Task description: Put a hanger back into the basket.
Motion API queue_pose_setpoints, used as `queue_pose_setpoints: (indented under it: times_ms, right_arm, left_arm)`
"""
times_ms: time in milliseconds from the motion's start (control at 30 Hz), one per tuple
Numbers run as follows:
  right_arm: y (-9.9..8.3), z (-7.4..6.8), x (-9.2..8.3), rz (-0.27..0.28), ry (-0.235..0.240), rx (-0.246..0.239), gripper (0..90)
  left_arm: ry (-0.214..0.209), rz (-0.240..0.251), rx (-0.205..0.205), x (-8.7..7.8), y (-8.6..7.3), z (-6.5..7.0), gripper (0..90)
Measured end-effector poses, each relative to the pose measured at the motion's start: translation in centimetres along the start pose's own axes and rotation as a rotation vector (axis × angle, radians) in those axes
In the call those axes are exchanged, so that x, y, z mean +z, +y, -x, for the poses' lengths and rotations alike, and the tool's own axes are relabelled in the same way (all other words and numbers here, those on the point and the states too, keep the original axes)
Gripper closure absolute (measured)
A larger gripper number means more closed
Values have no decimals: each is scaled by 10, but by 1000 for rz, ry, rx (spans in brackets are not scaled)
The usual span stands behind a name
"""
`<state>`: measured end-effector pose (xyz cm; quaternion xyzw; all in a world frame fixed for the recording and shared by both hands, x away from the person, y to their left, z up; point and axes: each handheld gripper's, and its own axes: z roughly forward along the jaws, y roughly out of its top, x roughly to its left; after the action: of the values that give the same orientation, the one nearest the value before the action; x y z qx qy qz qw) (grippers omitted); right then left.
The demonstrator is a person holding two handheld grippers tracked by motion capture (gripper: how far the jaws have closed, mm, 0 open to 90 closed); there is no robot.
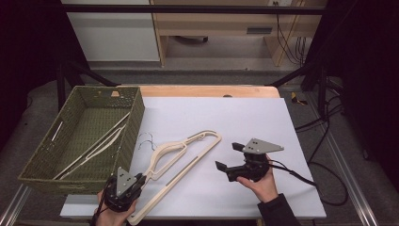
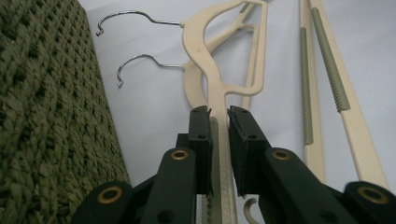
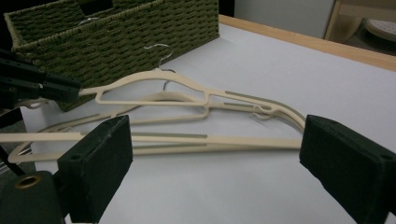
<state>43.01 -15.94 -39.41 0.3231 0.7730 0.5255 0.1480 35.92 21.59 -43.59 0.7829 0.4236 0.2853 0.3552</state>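
Observation:
Two cream hangers with wire hooks lie stacked on the white table sheet [image 1: 244, 117], beside the green basket. My left gripper [image 1: 137, 180] [image 2: 219, 116] is shut on the thin arm of the upper hanger [image 1: 169, 149] [image 2: 205, 56], with the pads pressed on both of its sides. From the right gripper view that upper hanger [image 3: 154, 79] has its gripped end raised off the lower hanger [image 3: 187, 112] [image 1: 188, 162]. My right gripper [image 1: 227, 156] [image 3: 217, 161] stands open to the right of the hangers, its jaws wide apart and nothing between them.
The green woven basket [image 1: 134, 117] [image 2: 46, 116] [image 3: 121, 37] sits at the table's left and holds more cream hangers [image 1: 101, 141]. The hangers' wire hooks [image 2: 126, 18] point towards its wall. Black cables [image 1: 324, 141] trail off the table's right side.

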Motion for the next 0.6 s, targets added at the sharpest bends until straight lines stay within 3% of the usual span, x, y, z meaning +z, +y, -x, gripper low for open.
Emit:
queue_pose_setpoints:
  times_ms: [400,600]
  right_arm:
    - [35,-19,59,25,53,5,136]
    - [51,-31,91,3,69,-7,141]
  left_arm:
    - [21,59,37,-10,9,7,794]
    - [25,68,51,-13,11,8,794]
